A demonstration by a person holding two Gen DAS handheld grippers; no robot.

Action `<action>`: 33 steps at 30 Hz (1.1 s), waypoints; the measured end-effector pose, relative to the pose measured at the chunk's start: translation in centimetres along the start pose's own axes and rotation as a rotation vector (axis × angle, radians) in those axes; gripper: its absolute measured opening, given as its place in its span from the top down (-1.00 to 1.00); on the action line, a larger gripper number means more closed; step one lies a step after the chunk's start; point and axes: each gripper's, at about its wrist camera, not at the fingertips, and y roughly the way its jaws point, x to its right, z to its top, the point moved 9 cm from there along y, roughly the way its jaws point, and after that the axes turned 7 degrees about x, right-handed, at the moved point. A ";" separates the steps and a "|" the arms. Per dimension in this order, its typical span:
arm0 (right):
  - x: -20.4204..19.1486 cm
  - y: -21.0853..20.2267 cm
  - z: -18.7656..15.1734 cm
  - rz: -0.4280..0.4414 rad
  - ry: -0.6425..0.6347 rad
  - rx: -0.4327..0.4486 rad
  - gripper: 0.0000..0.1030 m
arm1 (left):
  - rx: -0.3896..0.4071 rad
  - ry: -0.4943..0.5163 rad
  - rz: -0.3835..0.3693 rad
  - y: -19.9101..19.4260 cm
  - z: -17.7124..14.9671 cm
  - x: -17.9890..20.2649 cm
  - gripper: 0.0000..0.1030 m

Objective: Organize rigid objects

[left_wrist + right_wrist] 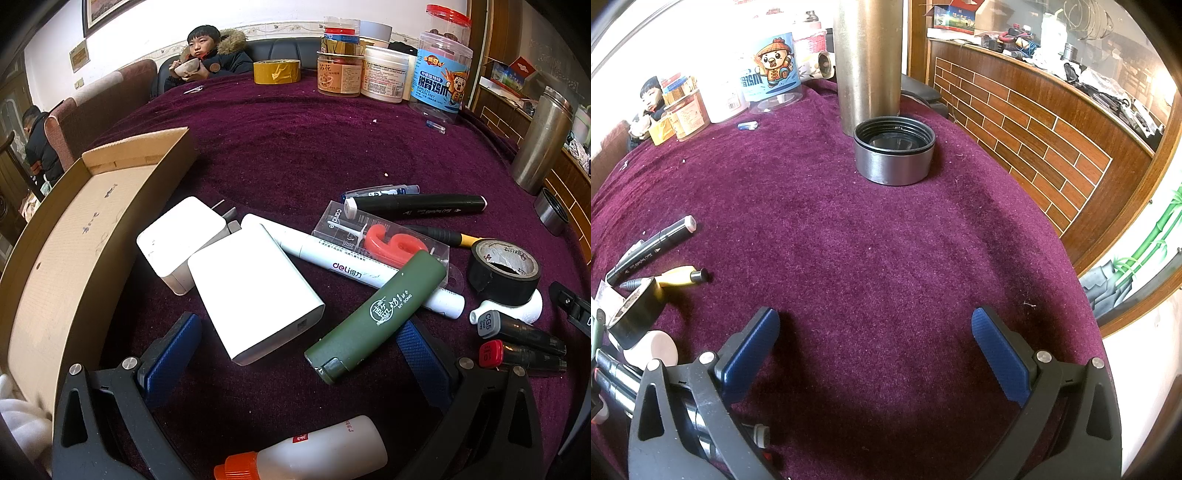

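Note:
My left gripper (pixel 299 339) is open above the purple cloth, its jaws either side of a white power brick (pixel 255 291) and a green case (pixel 376 314). A second white charger (pixel 181 240) lies beside a cardboard box lid (pixel 66 240) at the left. A white Deli marker (pixel 354 266), a red number candle in clear packaging (pixel 391 240), a black marker (pixel 417 205), black tape (pixel 504 271) and capped markers (pixel 517 332) lie to the right. My right gripper (pixel 875 339) is open over bare cloth, with markers (pixel 653 247) and tape (pixel 635 310) at its left.
A steel flask (pixel 868 59) and its lid (pixel 894 149) stand at the table's right edge. Jars (pixel 384 74), a clear snack tub (pixel 443 66) and yellow tape (pixel 276 71) line the far side, where a person sits eating. A white bottle with orange cap (pixel 314 454) lies under my left gripper.

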 end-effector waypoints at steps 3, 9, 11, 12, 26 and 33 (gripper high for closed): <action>0.0 0.0 0.0 0.000 0.000 0.000 -1.00 | 0.000 0.000 0.000 0.0 0.0 0.0 -0.98; 0.1 0.0 0.0 -0.001 0.001 0.000 -1.00 | 0.000 0.000 0.000 0.0 0.0 0.0 -0.98; 0.1 0.0 0.0 -0.003 0.000 0.000 -1.00 | 0.000 0.000 0.000 0.0 0.0 0.0 -0.98; 0.1 0.0 0.0 -0.003 0.000 0.000 -1.00 | 0.000 0.001 0.001 0.0 0.0 0.0 -0.98; 0.0 -0.4 -0.3 0.152 -0.049 -0.086 -1.00 | -0.087 0.058 -0.058 -1.0 -1.3 0.0 -0.98; -0.7 0.1 -0.6 0.050 -0.057 -0.114 -1.00 | -0.047 0.069 -0.034 -1.7 -1.8 0.3 -0.98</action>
